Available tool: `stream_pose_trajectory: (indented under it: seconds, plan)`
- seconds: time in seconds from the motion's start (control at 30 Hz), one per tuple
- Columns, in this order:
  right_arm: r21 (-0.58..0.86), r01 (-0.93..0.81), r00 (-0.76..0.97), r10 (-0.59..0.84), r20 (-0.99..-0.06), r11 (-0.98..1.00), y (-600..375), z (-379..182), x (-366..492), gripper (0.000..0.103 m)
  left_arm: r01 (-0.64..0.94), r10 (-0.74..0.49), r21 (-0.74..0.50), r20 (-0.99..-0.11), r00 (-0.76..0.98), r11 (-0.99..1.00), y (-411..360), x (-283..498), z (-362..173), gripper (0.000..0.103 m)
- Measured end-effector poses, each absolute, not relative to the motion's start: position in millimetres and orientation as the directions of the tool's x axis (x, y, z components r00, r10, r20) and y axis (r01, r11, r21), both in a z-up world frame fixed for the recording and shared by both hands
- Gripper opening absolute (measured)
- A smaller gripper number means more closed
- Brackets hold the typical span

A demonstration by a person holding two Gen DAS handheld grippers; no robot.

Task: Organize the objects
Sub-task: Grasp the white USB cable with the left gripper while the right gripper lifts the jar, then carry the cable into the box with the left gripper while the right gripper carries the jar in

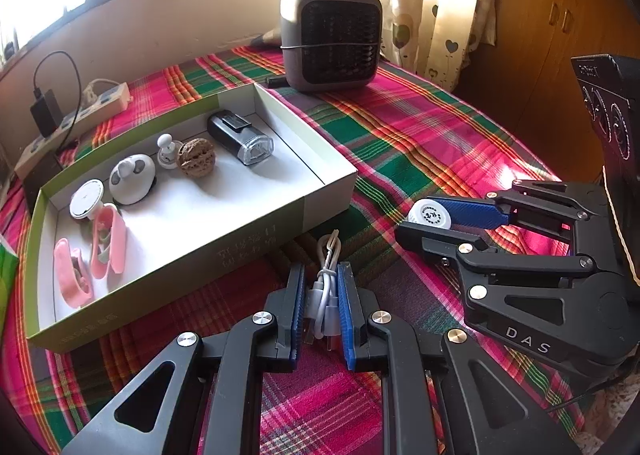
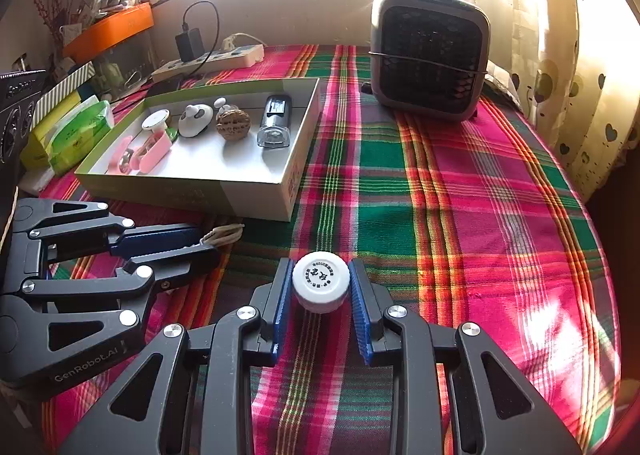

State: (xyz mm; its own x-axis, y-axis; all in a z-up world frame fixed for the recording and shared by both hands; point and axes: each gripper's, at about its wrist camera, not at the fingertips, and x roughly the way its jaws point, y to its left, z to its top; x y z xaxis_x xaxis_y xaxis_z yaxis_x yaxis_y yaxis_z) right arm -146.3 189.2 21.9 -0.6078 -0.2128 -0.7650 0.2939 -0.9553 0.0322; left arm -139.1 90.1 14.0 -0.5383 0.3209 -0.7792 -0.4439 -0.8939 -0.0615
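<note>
A table draped in a bright plaid cloth of pink, green and orange stands under a sunlit window, with a patterned curtain hanging at about two o'clock. From the left: a white power strip with a black charger plugged in lies at ten o'clock near the wall, then a shallow open cardboard box with green outer walls and a white floor. Along its far side sit pink clips, a white round disc, a white rounded gadget, a brown walnut and a black bike light with a clear lens. At twelve o'clock a grey mini fan faces forward. Just in front of the box, the left gripper has its blue pads pressed on a coiled white cable, the jaws nearly together. To its right at three o'clock, the right gripper clamps a small white bottle with a round printed cap, low over the cloth; whether it touches I cannot tell. Only the right wrist view shows the green tissue pack and orange tray at nine to ten o'clock; only the left wrist view shows the cable's plug ends.
</note>
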Motion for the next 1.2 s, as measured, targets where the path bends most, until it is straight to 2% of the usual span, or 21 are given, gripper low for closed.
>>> stream_pose_trajectory:
  seconds: [1.2]
  plan:
    - [0.036, 0.344, -0.653, -0.266, -0.709, -0.938, 158.4, 58.0, -132.7, 0.029, -0.313, 0.267, -0.069, -0.713, -0.649, -0.947, 40.8, -120.1, 52.9, 0.014]
